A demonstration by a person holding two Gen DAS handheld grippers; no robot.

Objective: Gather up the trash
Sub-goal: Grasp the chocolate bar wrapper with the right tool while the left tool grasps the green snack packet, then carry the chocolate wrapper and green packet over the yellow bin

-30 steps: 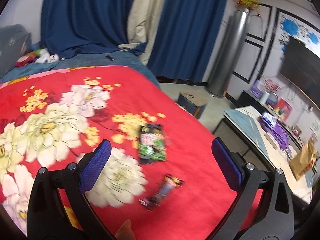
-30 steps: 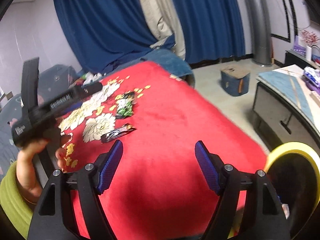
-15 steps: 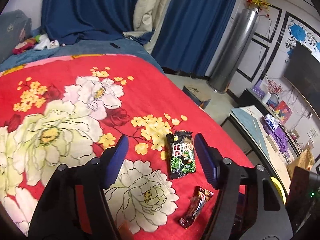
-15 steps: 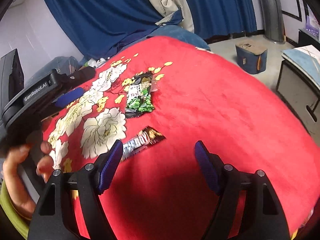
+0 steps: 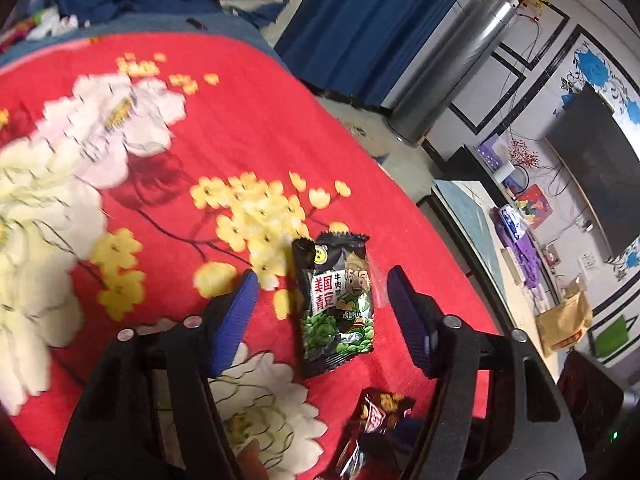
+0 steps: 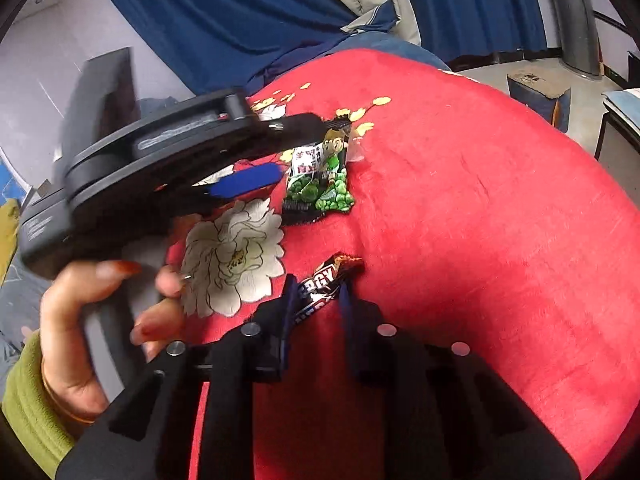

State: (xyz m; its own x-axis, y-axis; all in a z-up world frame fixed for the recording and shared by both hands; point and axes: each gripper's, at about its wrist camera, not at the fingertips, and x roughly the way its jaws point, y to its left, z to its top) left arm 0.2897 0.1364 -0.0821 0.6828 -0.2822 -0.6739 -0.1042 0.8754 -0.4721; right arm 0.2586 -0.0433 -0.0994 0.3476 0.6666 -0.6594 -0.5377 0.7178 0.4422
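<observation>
Now, left wrist view:
Left gripper (image 5: 320, 294): jaws about half wide and closing, their blue pads either side of the green snack packet (image 5: 338, 304) without touching it.
Green snack packet: flat on the red floral blanket (image 5: 224, 128).
Chocolate bar wrapper (image 5: 374, 420): low in the picture, just beside the packet, partly hidden.

Right wrist view:
Right gripper (image 6: 318, 300): jaws narrow and closing, pads pressing both sides of the chocolate bar wrapper (image 6: 320, 284).
Left gripper (image 6: 256, 160): held by a hand (image 6: 92, 312) in a green sleeve, its tip over the green snack packet (image 6: 318, 184).
Blanket (image 6: 480, 220): carries both wrappers.
</observation>
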